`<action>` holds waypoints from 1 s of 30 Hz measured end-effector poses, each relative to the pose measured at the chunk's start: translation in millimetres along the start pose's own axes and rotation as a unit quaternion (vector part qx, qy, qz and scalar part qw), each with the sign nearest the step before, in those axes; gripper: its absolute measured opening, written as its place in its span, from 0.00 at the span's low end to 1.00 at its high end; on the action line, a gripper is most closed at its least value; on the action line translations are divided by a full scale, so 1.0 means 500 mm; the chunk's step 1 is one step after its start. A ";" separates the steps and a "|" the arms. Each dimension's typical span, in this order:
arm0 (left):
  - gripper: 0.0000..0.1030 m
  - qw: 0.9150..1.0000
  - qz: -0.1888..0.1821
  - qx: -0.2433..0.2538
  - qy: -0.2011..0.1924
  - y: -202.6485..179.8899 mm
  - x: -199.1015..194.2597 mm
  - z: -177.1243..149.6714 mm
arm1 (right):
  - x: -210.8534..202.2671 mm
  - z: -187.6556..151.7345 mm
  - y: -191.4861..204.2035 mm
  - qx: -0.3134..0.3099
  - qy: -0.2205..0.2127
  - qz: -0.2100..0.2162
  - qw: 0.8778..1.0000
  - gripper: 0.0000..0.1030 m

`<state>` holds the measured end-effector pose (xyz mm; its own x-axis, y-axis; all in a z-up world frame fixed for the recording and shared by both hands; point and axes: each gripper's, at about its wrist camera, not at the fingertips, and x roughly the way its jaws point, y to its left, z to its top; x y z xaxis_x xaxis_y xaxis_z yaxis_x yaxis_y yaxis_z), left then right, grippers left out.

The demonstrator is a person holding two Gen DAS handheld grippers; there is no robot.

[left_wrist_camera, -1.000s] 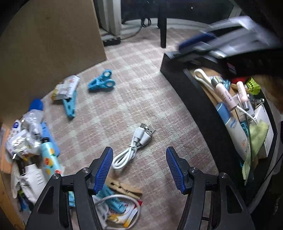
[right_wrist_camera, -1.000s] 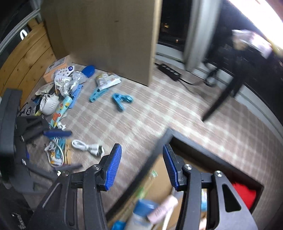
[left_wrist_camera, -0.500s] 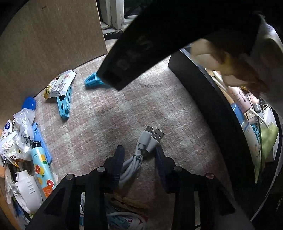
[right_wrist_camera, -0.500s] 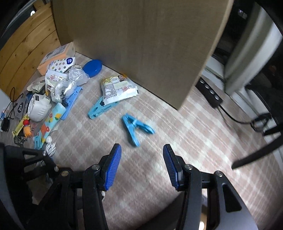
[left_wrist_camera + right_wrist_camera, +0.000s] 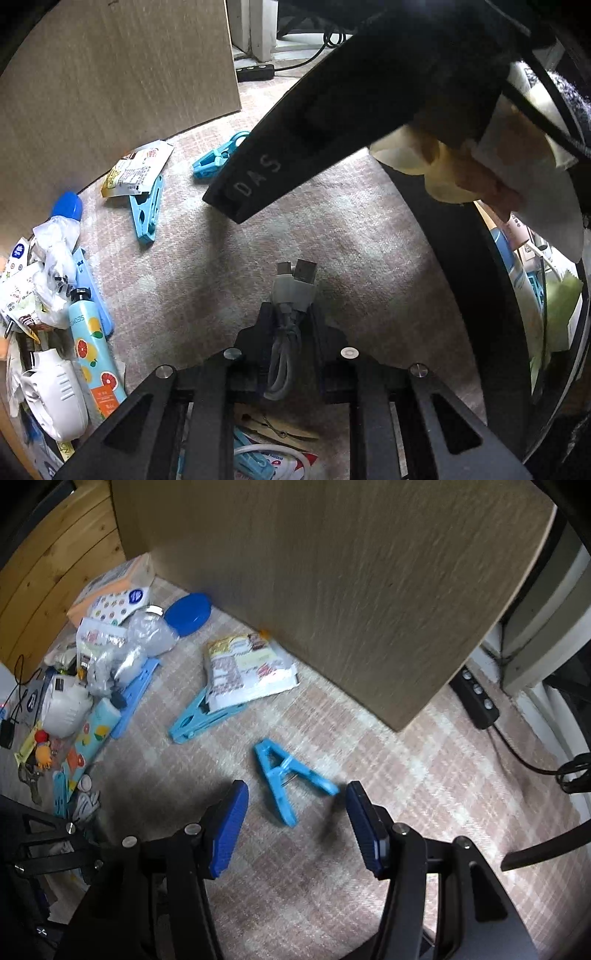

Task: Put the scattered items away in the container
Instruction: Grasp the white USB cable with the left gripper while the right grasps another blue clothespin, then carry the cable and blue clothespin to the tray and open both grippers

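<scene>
Down at lower centre, the left gripper [image 5: 289, 317] pinches a coiled white USB cable [image 5: 290, 310], plugs pointing up-frame. Meanwhile the right gripper [image 5: 297, 814] gapes wide around a light-blue plastic clothes peg [image 5: 282, 781] lying lengthwise up-frame on checked carpet [image 5: 369, 746].

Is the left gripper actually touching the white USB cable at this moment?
Touching. The left wrist view shows the left gripper with both fingers pressed against the coiled USB cable, no gap on either side.

cable [image 5: 290, 317] between left jaws, container [image 5: 476, 280] to its right, clip [image 5: 284, 782] ahead of right jaws
</scene>
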<state>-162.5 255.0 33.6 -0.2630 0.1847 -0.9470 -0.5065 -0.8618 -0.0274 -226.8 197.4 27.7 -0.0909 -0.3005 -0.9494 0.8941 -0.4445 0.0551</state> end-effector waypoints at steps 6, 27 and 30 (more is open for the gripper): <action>0.16 1.000 0.000 -0.004 0.002 -0.006 0.001 0.002 | -0.004 0.003 -0.004 0.013 -0.013 -0.002 1.000 0.35; 0.15 1.000 -0.004 -0.026 -0.006 -0.063 -0.042 -0.007 | -0.127 -0.042 -0.065 0.098 -0.050 -0.007 0.994 0.32; 0.15 1.000 -0.004 -0.023 -0.012 -0.090 -0.061 -0.003 | -0.161 -0.075 -0.086 0.115 -0.055 -0.015 0.992 0.32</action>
<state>-130.6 287.5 63.4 -0.2795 0.2022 -0.9386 -0.4707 -0.8809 -0.0497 -241.7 272.2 90.2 -0.1738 -0.3695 -0.9128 0.7682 -0.6308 0.1091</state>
